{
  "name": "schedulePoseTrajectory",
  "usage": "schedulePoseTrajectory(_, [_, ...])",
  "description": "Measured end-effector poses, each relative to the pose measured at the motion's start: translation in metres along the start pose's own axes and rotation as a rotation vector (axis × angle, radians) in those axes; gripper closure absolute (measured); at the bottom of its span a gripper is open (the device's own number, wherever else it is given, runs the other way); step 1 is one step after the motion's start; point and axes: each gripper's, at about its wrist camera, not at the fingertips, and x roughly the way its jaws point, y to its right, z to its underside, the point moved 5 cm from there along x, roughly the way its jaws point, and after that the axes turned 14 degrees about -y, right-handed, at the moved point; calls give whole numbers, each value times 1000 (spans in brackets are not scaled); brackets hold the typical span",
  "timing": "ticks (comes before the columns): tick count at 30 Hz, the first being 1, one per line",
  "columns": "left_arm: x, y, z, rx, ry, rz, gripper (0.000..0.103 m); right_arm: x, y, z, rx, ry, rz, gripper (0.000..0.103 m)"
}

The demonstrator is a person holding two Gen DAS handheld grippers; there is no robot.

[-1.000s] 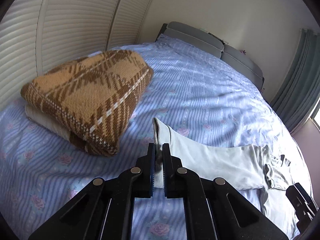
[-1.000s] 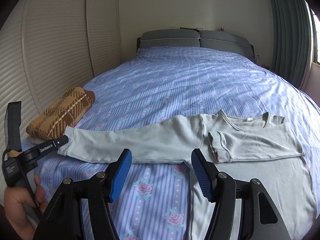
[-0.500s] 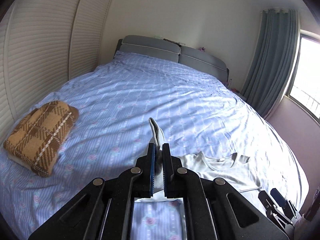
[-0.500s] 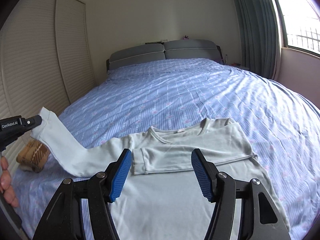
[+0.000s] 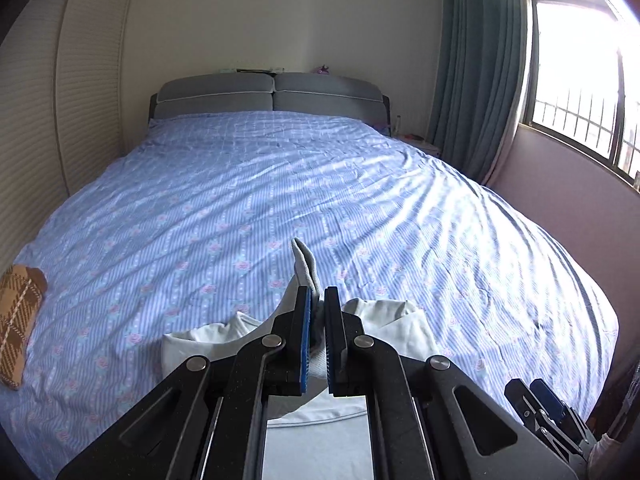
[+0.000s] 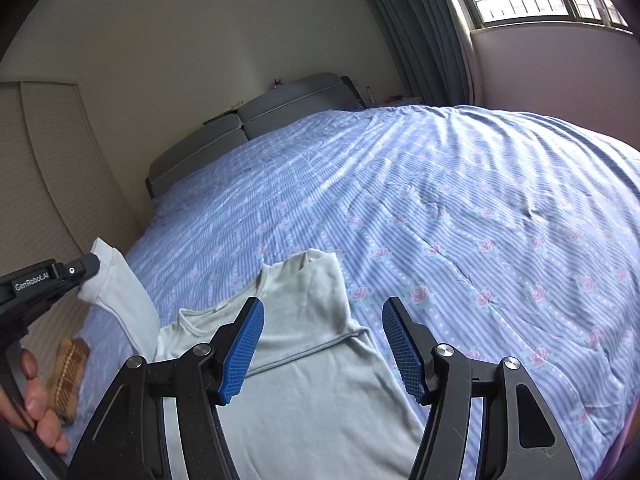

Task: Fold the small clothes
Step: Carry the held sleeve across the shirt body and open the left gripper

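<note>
A pale grey-green long-sleeved shirt [image 6: 320,380] lies flat on the blue flowered bed, one sleeve folded across its chest. My left gripper [image 5: 315,312] is shut on the cuff of the other sleeve [image 5: 306,266] and holds it lifted above the shirt [image 5: 392,324]. In the right wrist view that sleeve [image 6: 128,300] hangs from the left gripper [image 6: 86,268] at the left. My right gripper [image 6: 323,344] is open and empty, above the shirt's body.
A folded brown plaid blanket [image 5: 16,320] lies at the bed's left edge; it also shows in the right wrist view [image 6: 68,376]. Grey headboard [image 5: 268,94] at the far end. Curtain and window [image 5: 576,92] on the right. Louvred wardrobe doors [image 5: 48,112] on the left.
My left gripper has lifted the sleeve cuff off the bed and carried it right, over the shirt. My right gripper has swung right and stayed open.
</note>
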Motion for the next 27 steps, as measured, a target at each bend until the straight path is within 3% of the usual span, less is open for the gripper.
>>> schedulePoseTrajectory(6, [33,58,-6,78,-44,7,95,9,35,-11,96,-32,-34,41])
schedulePoseTrajectory(13, [91,98,10,150,-159,20,95,26,64,-13,175,-83,-67,41])
schedulePoseTrajectory(20, [138,115,38,188,-248,24,95,38,77,-13,202,-117,-58,41])
schedulePoseTrajectory(27, [150,115,49,205,-284,44,94,44,77,-10,201,-132,-45,41])
